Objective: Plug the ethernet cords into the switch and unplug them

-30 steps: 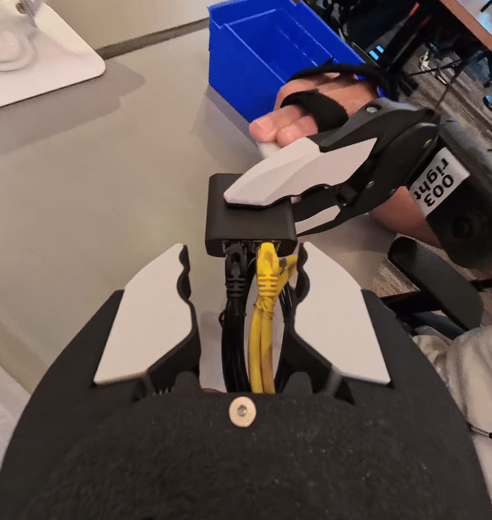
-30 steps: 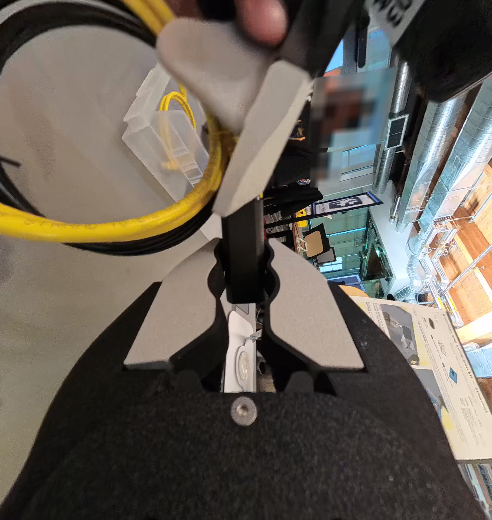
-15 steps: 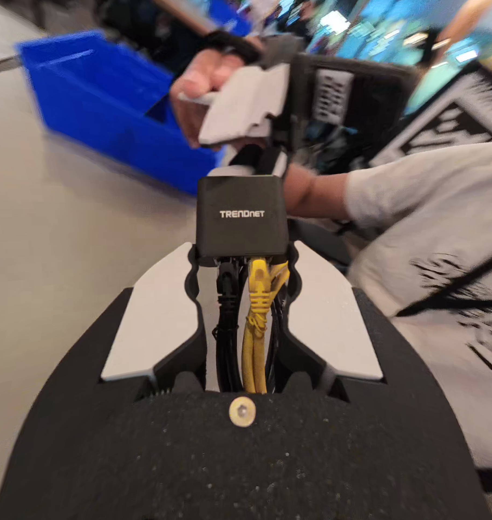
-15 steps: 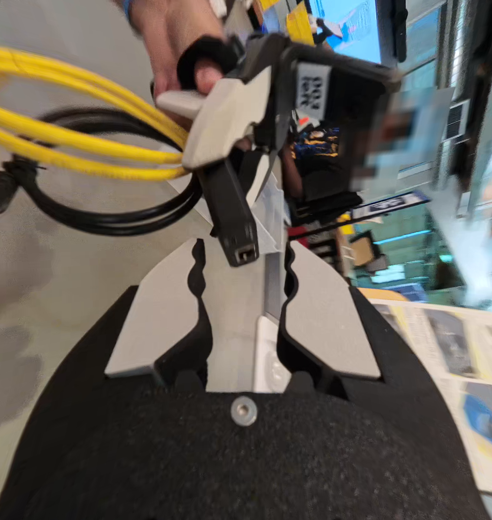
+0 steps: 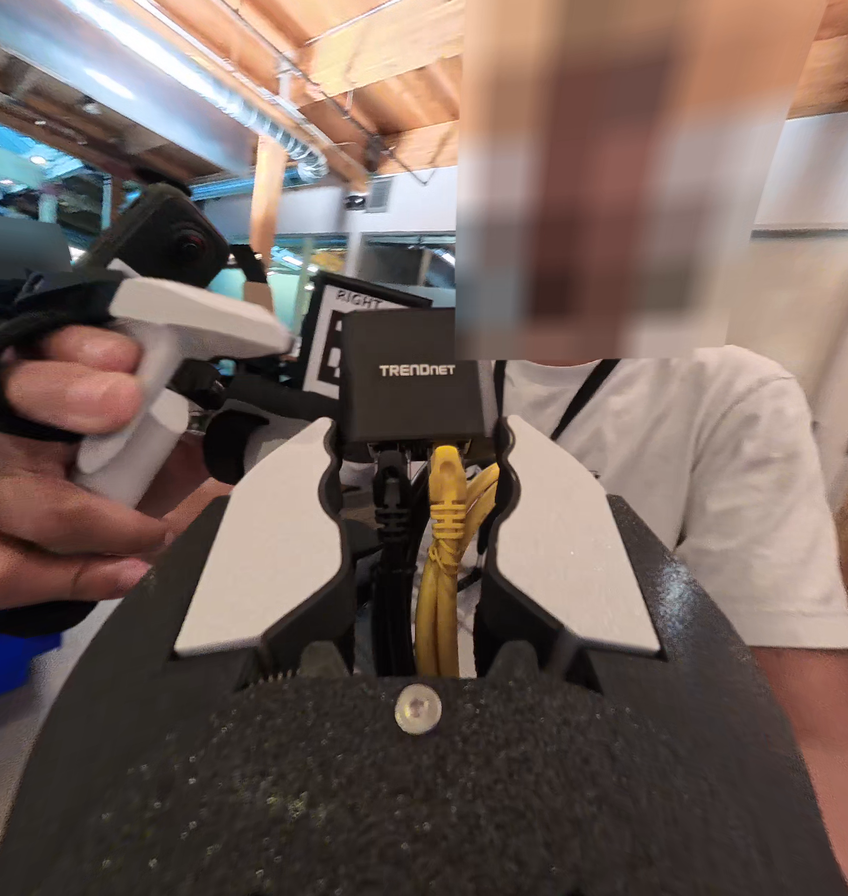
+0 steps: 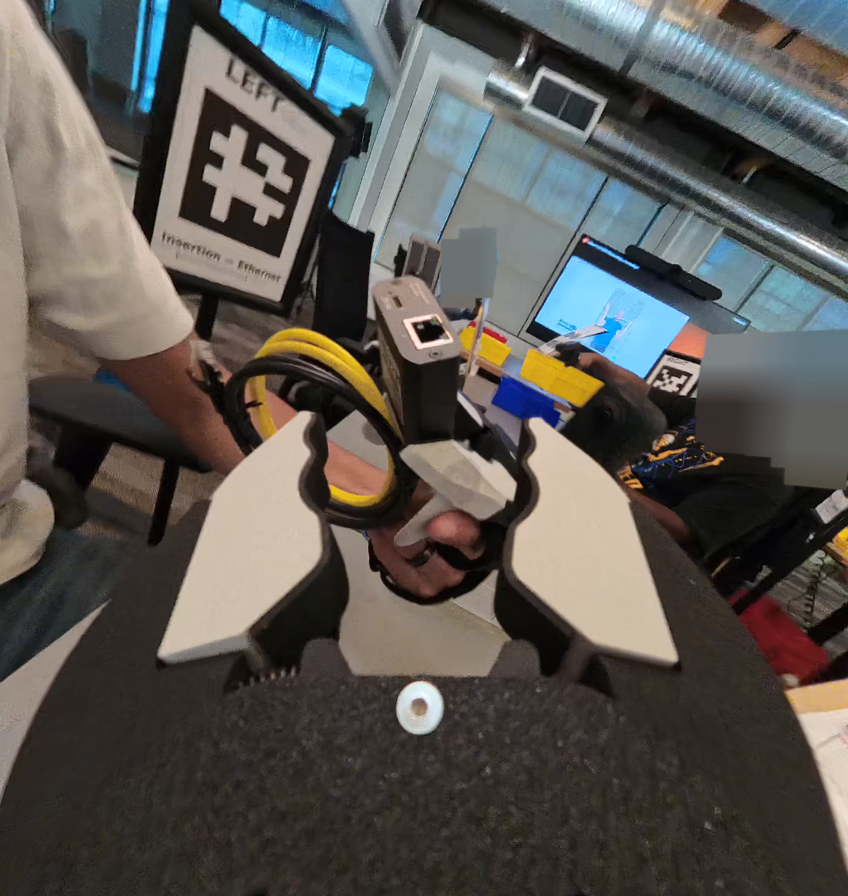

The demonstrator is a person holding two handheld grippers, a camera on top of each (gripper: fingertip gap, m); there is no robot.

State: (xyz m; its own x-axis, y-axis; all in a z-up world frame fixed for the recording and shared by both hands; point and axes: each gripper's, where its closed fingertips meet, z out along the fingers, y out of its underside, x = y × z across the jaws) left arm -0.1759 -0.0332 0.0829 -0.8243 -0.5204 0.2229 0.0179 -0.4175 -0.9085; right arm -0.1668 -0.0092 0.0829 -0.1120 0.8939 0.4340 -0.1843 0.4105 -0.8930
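My left gripper (image 5: 417, 431) is shut on the port end of the black switch (image 5: 407, 388) and holds it up in the air. A black cord (image 5: 390, 489) and a yellow cord (image 5: 446, 489) are plugged into the switch and run back between my fingers. My right gripper (image 5: 228, 378) is open and empty at the left, clear of the switch. In the right wrist view my right gripper (image 6: 419, 426) is wide open. Beyond it the switch (image 6: 422, 368) stands upright on a left finger (image 6: 453, 472), with the yellow cord (image 6: 325, 349) and black cord (image 6: 247, 388) looped beside it.
A person in a white shirt (image 5: 654, 485) is close behind the switch. A blue bin (image 5: 5, 664) is low at the left. A marker board (image 6: 237, 169), a screen (image 6: 606, 320) and yellow and blue bins (image 6: 557, 378) are in the background. The table (image 6: 412, 630) lies below.
My right gripper let go of the switch, opened and drew back. My left gripper closed on the switch's port end and lifted it, with both cords, off the table.
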